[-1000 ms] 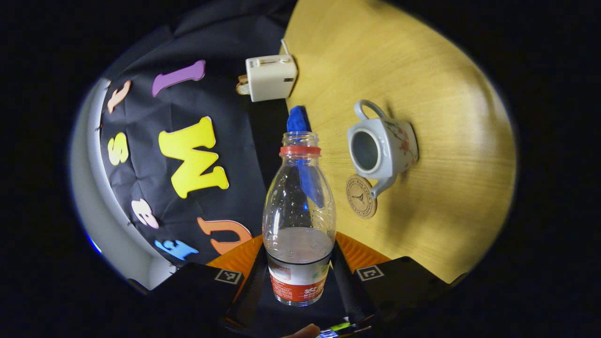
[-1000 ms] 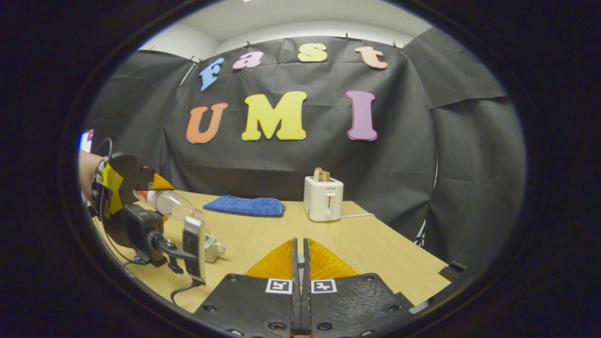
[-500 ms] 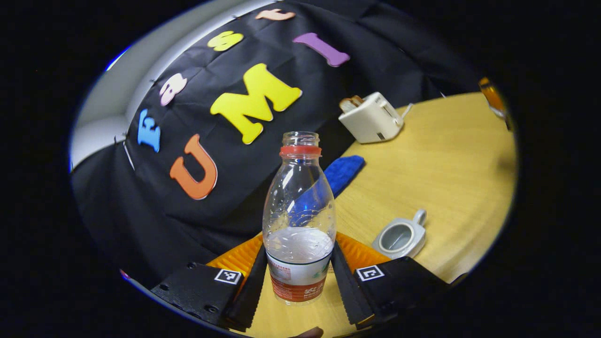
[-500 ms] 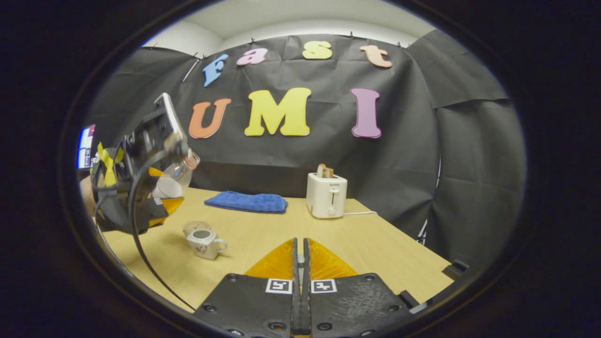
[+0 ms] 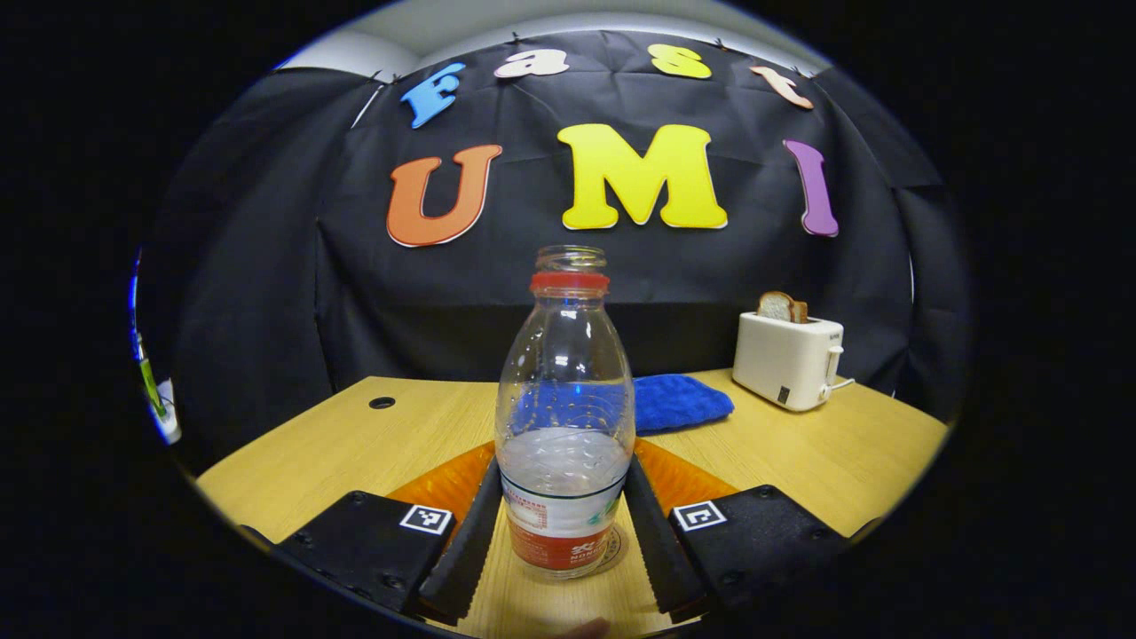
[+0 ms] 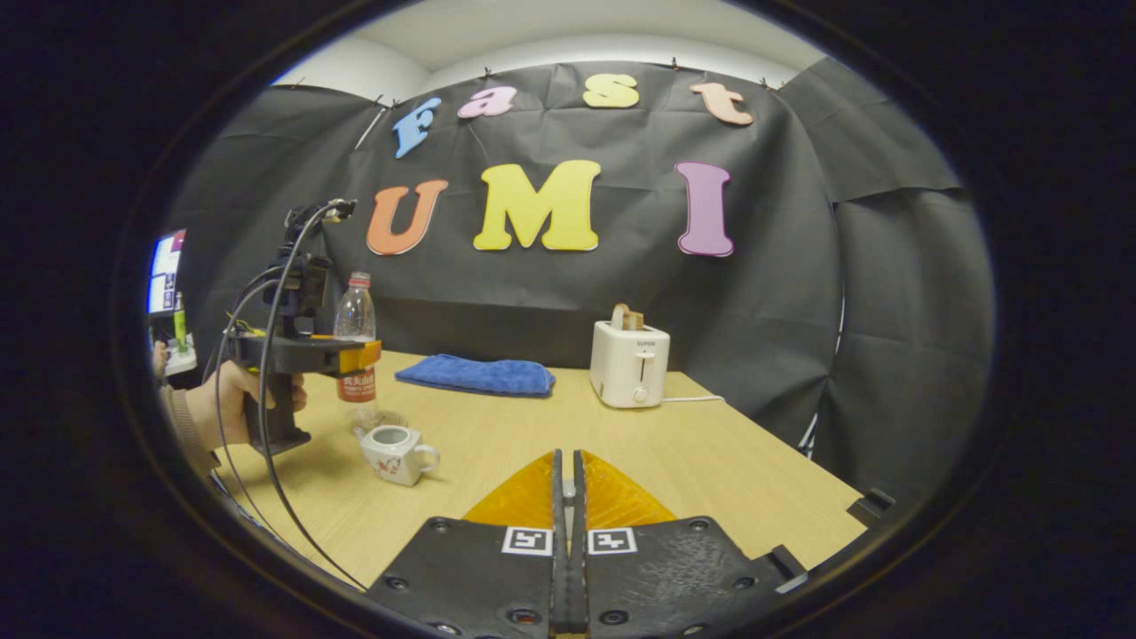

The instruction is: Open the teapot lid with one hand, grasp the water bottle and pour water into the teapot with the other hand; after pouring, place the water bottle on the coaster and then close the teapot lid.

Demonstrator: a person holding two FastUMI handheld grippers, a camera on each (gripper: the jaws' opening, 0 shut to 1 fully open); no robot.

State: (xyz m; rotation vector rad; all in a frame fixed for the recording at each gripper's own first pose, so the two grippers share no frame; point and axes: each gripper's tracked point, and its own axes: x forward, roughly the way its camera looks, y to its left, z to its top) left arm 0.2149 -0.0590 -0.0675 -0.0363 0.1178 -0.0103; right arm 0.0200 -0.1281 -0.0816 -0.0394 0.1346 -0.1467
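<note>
My left gripper (image 5: 561,555) is shut on a clear water bottle (image 5: 565,408) with a red neck ring, no cap and a red label. The bottle stands upright, about a third full. Its base is at a round coaster (image 5: 614,552) on the table; whether it touches is unclear. In the right gripper view a hand holds the left gripper (image 6: 355,357) and bottle (image 6: 357,311) just behind the white teapot (image 6: 397,453), which stands open with no lid on. My right gripper (image 6: 565,532) is shut above the table's near side; anything between its fingers is hidden.
A white toaster (image 6: 630,366) with bread and a blue cloth (image 6: 477,375) sit at the back of the wooden table (image 6: 710,479). The table has a cable hole (image 5: 382,402) at the back left. A cable hangs from the left gripper.
The left gripper swung the bottle from tilted over the teapot back to upright and lowered it beside the teapot onto the coaster's spot. The right gripper barely moved.
</note>
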